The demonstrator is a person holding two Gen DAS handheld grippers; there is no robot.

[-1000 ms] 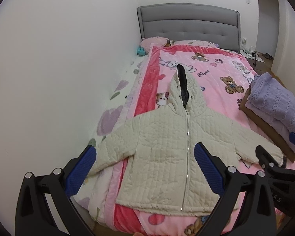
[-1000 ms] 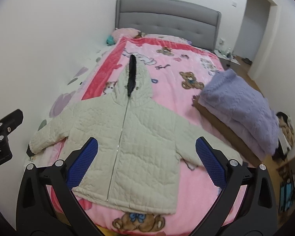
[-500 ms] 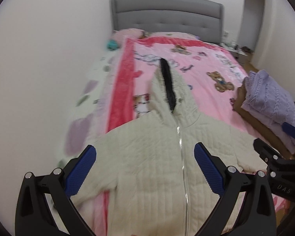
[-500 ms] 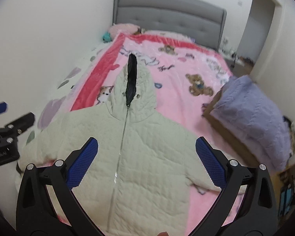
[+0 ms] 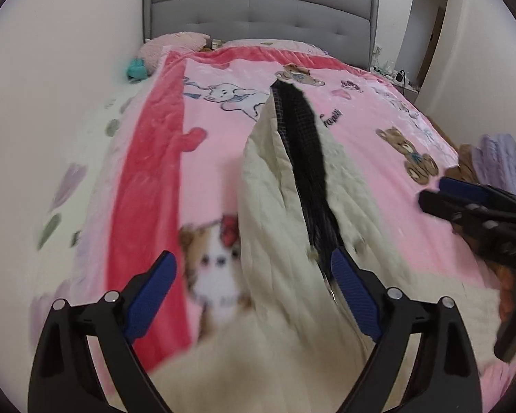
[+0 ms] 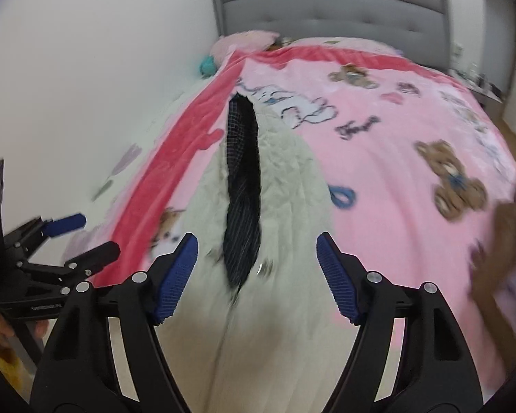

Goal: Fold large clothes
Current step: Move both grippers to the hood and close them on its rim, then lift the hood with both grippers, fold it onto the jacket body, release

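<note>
Both tools hang over the cream quilted jacket (image 5: pixel 268 241) with nothing between their pads. Left tool (image 5: pixel 253 296) is nearly fully spread, right tool (image 6: pixel 258 275) somewhat narrower, and the jaws of each have just been closing. Jacket lies face up on the pink bear blanket (image 5: pixel 378 144), zip shut, hood (image 6: pixel 285 172) pointing to twelve o'clock, its dark lining (image 5: pixel 306 158) showing. Beyond, the grey headboard (image 5: pixel 258 13). For a clean fold, I judge each tool should pinch cloth only at the shoulder or hood base, at matching points, then carry evenly.
</note>
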